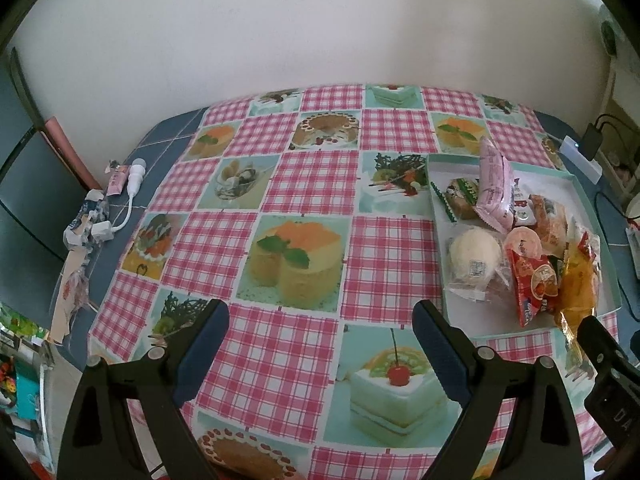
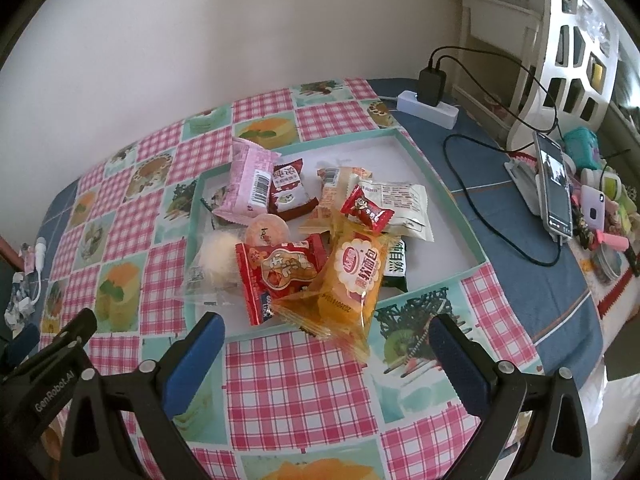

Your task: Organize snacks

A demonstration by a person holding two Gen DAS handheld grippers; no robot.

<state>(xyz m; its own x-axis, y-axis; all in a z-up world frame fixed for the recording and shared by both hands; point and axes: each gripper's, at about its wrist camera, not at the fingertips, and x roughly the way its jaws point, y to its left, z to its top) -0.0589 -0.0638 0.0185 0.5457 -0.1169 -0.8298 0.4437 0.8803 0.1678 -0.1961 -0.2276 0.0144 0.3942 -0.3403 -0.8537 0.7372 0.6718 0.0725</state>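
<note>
Since both pairs of jaws stand wide apart with nothing between them, neither the left gripper nor the right gripper has hold of any snack; each hangs over bare patches of the checked cloth on the bench, the left one well away from the snacks and the right one just short of them. Nearest the right gripper is the shallow tray with its pale green rim, and all the snacks I can see are gathered on it, though in a loose heap and not in rows. The yellow bread packet sits at the front, its tail hanging over the near rim onto the cloth, which makes it the easiest to pinch from here. Beside it lies the red packet, partly over a round white bun in clear wrap. Further in are a small red sweet lying on a cream packet, then a dark red packet and a pink packet leaning at the tray's far left. This fits snacks just collected, or a pile waiting to be sorted. Beyond the tray a power strip and a propped phone sit on the blue bench.
</note>
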